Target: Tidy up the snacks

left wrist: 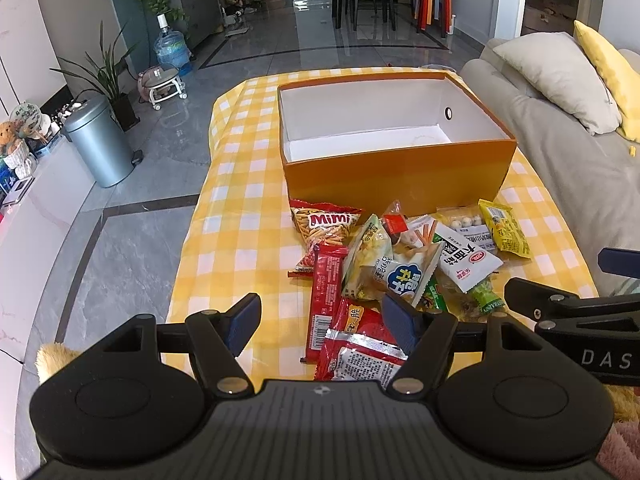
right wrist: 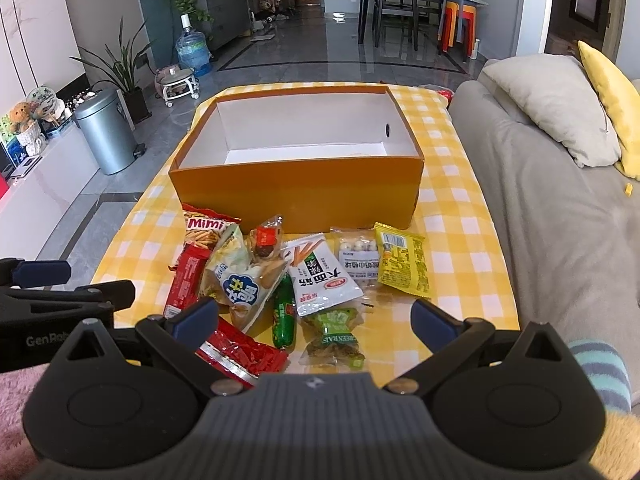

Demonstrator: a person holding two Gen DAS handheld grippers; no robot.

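Observation:
An open orange box (left wrist: 396,168) (right wrist: 296,192) with a white inside stands empty on the yellow checked tablecloth (left wrist: 240,224) (right wrist: 452,216). In front of it lies a pile of snack packets: a Mimi bag (left wrist: 326,226) (right wrist: 204,232), a long red bar (left wrist: 326,300) (right wrist: 186,280), a red crinkled packet (left wrist: 360,344) (right wrist: 244,352), a white packet (left wrist: 466,260) (right wrist: 324,284), a yellow packet (left wrist: 504,228) (right wrist: 404,258) and a green raisin pack (right wrist: 334,338). My left gripper (left wrist: 324,322) is open above the red packets. My right gripper (right wrist: 316,320) is open above the near packets.
A grey sofa (left wrist: 560,140) (right wrist: 552,208) with grey and yellow cushions runs along the table's right side. A metal bin (left wrist: 100,142) (right wrist: 106,132), plants and a water jug stand on the floor to the left. A dining table with chairs is far back.

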